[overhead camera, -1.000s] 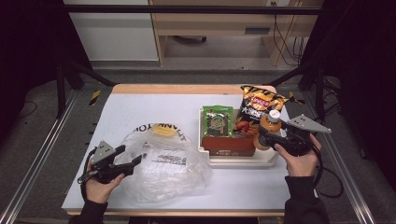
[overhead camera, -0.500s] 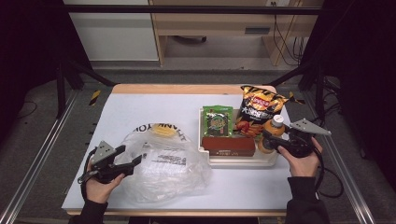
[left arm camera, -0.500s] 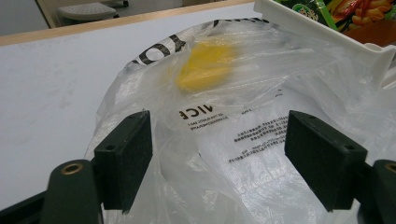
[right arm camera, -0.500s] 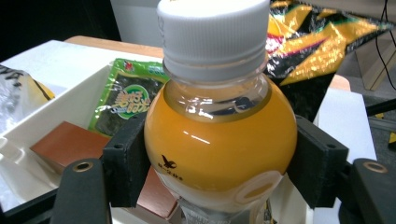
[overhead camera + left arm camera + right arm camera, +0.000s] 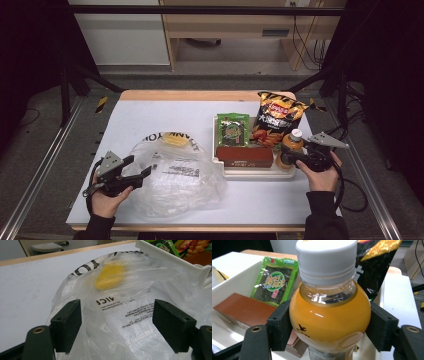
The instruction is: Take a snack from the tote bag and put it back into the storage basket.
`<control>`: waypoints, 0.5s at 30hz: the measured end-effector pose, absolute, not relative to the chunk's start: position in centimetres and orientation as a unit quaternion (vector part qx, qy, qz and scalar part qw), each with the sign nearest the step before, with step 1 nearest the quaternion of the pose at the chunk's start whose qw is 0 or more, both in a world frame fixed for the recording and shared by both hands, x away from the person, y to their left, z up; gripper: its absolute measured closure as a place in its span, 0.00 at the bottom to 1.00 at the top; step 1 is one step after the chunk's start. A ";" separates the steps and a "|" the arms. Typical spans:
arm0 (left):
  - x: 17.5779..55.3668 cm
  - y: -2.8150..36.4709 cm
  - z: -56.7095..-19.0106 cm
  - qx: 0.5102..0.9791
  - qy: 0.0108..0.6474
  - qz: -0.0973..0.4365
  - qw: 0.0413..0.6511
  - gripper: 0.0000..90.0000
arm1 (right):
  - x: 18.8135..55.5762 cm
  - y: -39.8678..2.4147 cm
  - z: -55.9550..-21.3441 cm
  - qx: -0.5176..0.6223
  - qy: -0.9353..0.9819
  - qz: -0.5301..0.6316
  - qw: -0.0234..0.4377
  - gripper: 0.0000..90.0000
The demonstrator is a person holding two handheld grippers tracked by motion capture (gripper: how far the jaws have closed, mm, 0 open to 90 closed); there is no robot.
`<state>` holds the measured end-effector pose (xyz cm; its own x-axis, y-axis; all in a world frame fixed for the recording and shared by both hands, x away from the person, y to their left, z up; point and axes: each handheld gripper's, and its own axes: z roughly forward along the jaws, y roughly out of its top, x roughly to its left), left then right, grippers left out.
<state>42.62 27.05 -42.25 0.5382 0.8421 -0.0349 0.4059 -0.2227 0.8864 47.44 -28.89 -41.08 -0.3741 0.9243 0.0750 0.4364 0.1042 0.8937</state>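
Bottle pick from tray, bag waiting

Plastic bag lies flat, left gripper spread over it, seemingly ready to open it. Right gripper clamps orange bottle at tray right end.

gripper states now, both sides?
Left gripper: open, jaws wide over the plastic bag, nothing gripped.
Right gripper: shut on the orange bottle, a pad on each side of it.
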 end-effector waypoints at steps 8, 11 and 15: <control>42.7 27.0 -42.3 0.746 0.420 0.236 0.460 0.25 | 47.4 -29.4 -42.0 0.496 0.694 0.451 0.263 0.33; 42.7 27.0 -42.3 0.746 0.419 0.236 0.461 0.25 | 47.3 -29.7 -42.1 0.498 0.690 0.456 0.261 0.33; 42.6 27.1 -42.3 0.745 0.419 0.237 0.461 0.25 | 47.3 -29.9 -42.4 0.496 0.685 0.465 0.261 0.33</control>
<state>42.64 27.07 -42.30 0.5363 0.8434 -0.0331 0.4057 -0.2232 0.8863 47.33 -29.85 -42.38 -0.3716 0.9226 0.1035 0.4364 0.0752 0.8966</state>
